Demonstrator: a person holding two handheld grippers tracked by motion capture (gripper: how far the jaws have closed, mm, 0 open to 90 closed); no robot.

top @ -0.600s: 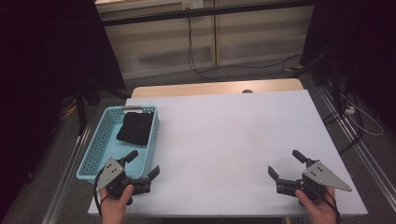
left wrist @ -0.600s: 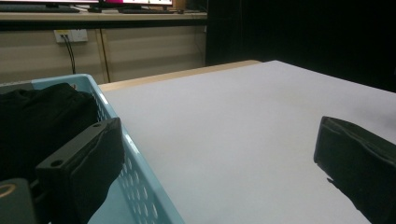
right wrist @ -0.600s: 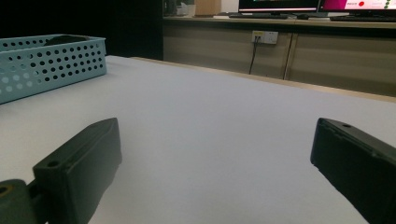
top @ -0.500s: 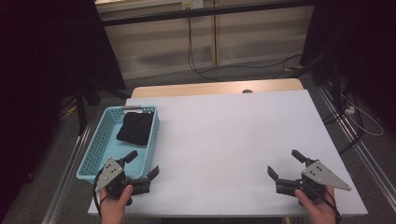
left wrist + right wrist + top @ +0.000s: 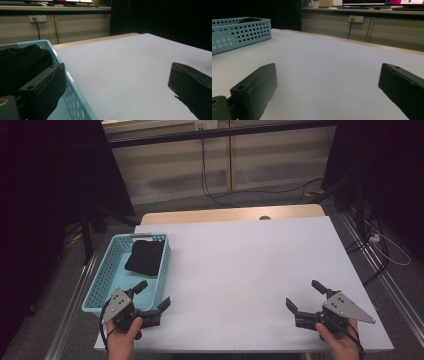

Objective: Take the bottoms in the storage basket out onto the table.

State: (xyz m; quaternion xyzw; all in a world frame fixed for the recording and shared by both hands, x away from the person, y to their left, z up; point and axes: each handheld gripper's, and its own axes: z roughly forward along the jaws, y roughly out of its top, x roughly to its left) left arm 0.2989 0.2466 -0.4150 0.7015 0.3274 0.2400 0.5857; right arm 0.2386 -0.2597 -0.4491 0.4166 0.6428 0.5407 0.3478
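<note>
- My left tool (image 5: 153, 298) gapes empty at the table's near left corner, beside the basket (image 5: 106, 279).
- Black cloth (image 5: 145, 256) lies inside, untouched.
- My right tool (image 5: 306, 297) gapes empty too.

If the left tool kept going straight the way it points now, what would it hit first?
Probably the basket. The left tool is open and straddles the near right wall, one jaw over the basket and one over the table. The black cloth lies farther in, left of that line.
</note>
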